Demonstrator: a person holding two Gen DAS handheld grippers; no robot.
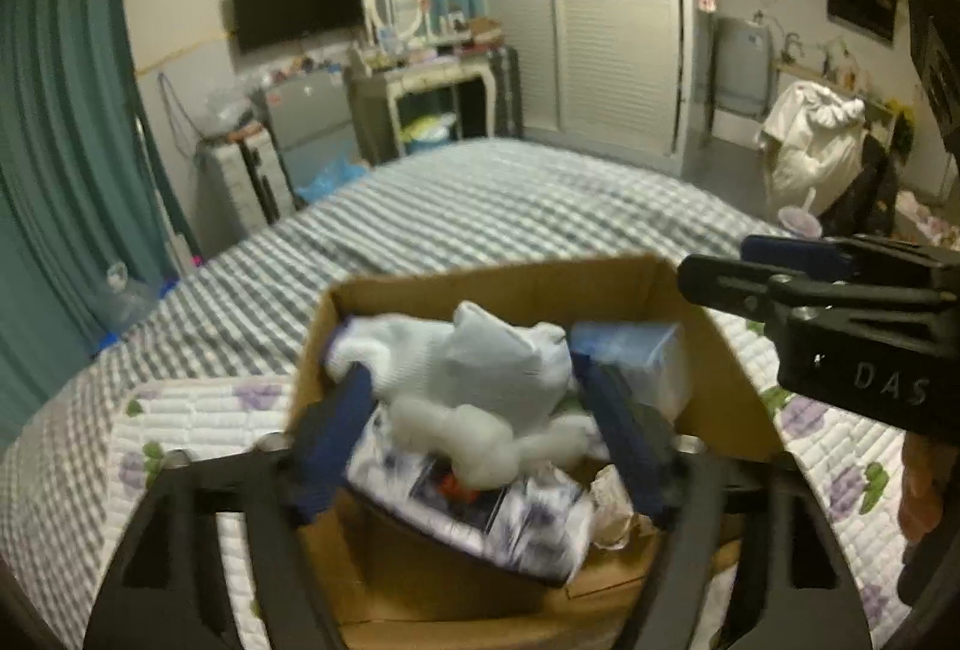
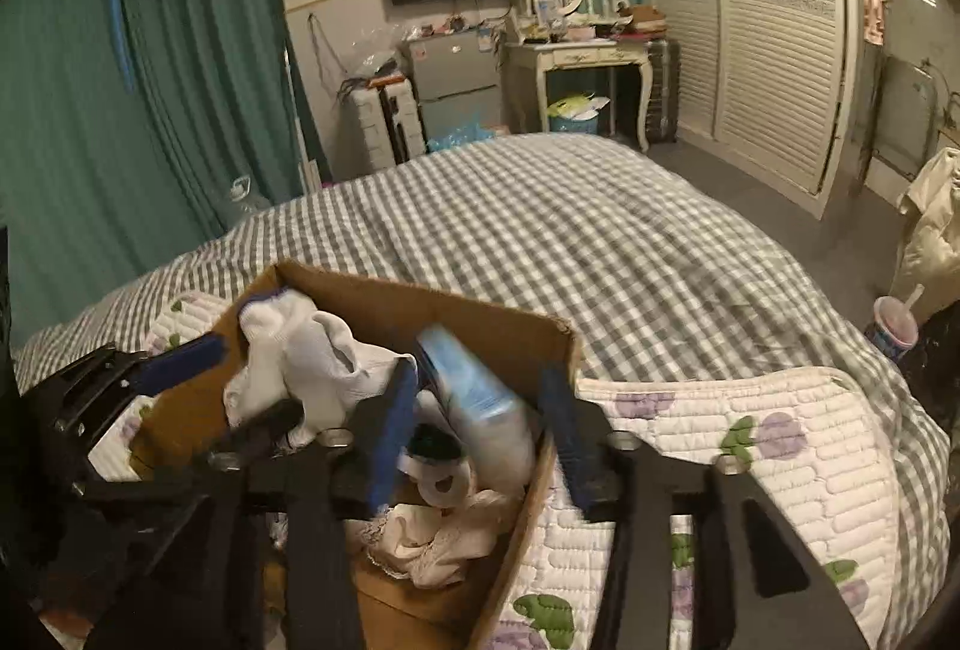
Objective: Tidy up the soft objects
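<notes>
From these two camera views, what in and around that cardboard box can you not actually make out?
- Left wrist view: whether the left hand-held gripper pinches the white socks or only frames them; motion blur smears both.
- Left wrist view: printing on the patterned packet is blurred.
- Right wrist view: the cardboard box floor is covered by the blue-and-white pack and cream cloth.
- Right wrist view: the right hand-held gripper straddles the box wall.

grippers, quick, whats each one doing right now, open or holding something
Left gripper: shut on the white sock bundle, over the cardboard box.
Right gripper: open, holding nothing, its fingers astride the box's right wall.
</notes>
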